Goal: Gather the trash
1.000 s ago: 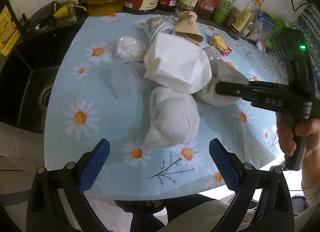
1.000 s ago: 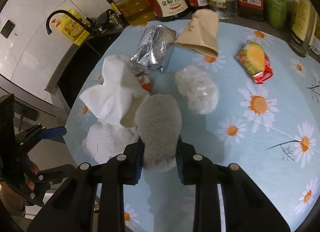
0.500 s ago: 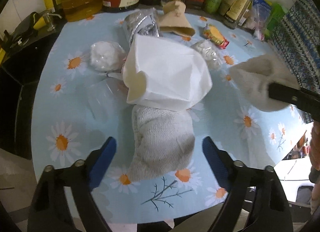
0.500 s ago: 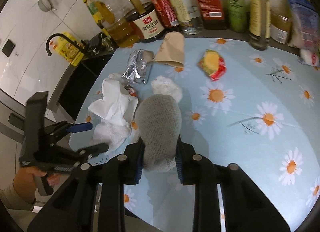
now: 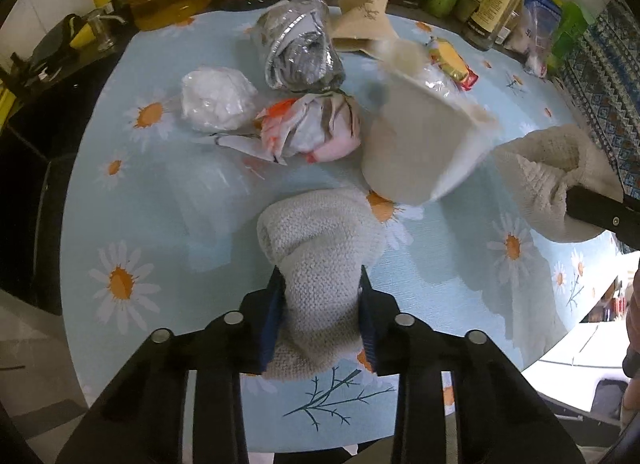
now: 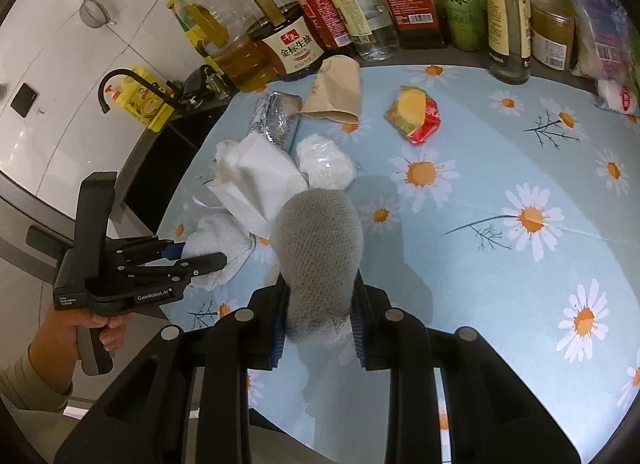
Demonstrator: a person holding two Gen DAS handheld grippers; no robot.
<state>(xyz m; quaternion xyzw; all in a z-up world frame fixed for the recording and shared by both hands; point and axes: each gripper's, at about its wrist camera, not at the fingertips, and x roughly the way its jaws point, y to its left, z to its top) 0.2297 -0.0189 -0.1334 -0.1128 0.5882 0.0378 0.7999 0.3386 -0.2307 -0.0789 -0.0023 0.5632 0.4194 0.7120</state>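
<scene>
We have just closed our left gripper [image 5: 320, 320] tight on the near sock [image 5: 320, 248], so the napkin [image 5: 424, 148] tips off beside it; our right gripper [image 6: 318, 324] pinches the other sock [image 6: 318, 252] above the tablecloth [image 6: 500, 264]; both look ready to bin.

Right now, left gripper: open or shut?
Shut. The left gripper has both blue pads pressed into the white knitted cloth on the table.

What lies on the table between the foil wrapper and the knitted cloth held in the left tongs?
A crumpled red-and-white wrapper lies between the foil wrapper and the cloth, shown in the left wrist view.
</scene>
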